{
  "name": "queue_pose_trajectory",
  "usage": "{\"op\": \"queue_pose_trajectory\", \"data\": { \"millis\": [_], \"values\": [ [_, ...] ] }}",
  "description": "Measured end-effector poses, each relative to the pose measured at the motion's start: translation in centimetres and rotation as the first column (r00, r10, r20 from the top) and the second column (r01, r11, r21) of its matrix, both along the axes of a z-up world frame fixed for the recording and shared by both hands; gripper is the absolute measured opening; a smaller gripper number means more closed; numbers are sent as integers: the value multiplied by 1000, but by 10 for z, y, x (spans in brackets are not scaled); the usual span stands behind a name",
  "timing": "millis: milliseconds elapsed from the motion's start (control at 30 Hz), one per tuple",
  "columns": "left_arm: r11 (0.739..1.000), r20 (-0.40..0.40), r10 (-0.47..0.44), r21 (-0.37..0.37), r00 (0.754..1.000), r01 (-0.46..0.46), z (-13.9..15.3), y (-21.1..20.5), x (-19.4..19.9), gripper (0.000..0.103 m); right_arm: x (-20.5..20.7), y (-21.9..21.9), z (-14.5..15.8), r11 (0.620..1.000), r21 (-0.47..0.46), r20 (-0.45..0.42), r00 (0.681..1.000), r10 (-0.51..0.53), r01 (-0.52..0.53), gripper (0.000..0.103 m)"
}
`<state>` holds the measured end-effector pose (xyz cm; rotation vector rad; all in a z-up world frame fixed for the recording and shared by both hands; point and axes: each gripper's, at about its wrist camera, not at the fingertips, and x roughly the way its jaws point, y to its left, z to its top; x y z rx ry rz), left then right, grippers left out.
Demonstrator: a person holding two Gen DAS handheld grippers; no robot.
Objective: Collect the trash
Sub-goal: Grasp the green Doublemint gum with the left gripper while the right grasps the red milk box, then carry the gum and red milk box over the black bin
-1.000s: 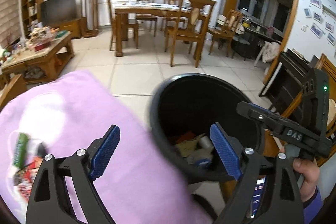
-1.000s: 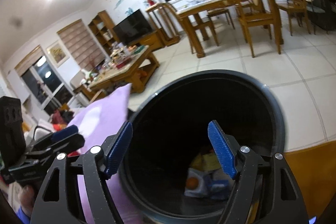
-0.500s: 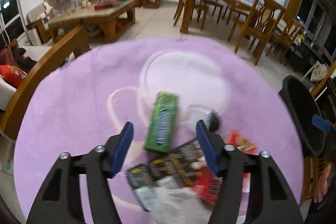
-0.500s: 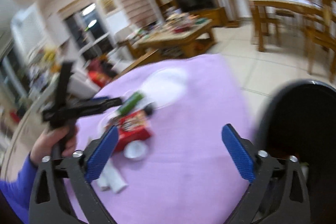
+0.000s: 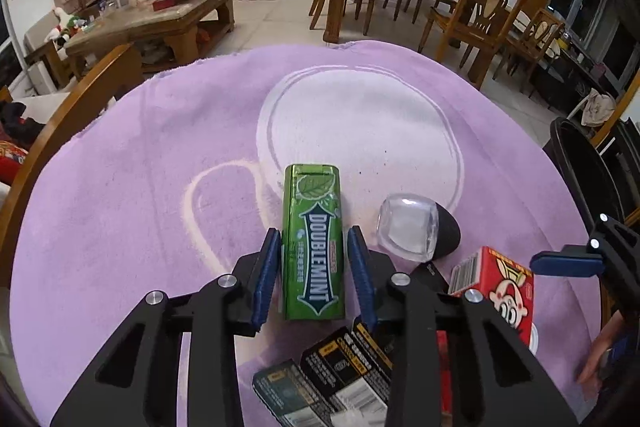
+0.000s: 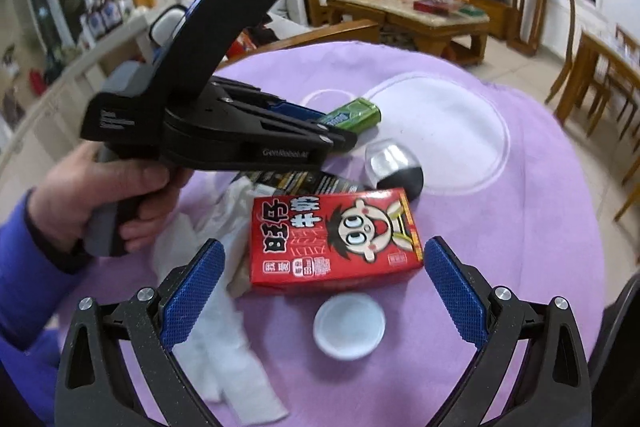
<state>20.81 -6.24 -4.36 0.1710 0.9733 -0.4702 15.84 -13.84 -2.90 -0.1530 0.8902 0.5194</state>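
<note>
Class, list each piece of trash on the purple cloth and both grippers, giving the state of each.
green gum pack: lying flat.
left gripper: fingers have just been closing around the gum pack, slight gap remains.
right gripper: has just been opening, wide, empty.
red carton: on its side.
clear cup: tipped over.
white lid: lying flat.
tissue: crumpled.

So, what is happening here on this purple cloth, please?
A person is collecting trash with a handheld gripper in each hand. The left gripper has just been closing around the green Doublemint gum pack, which lies between its blue pads with small gaps visible. The right gripper has just opened wide and hovers over the red milk carton and the white round lid. The black trash bin stands beside the purple cloth.
</note>
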Motion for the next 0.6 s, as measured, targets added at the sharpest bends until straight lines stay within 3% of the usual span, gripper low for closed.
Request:
{"op": "queue_pose_trajectory", "data": {
  "millis": [367,500,600],
  "values": [
    [1000,56,0,13,998,-1,-3,-2,1,31,25,-3,-30,999,28,-96,995,-32,35,95],
    [1000,69,26,13,997,-27,-1,3,6,30,22,-6,-22,997,55,-70,996,-52,56,91],
    [998,71,47,-44,996,-44,7,13,6,30,12,-15,-8,991,105,-42,996,-74,78,91]
  ]
}}
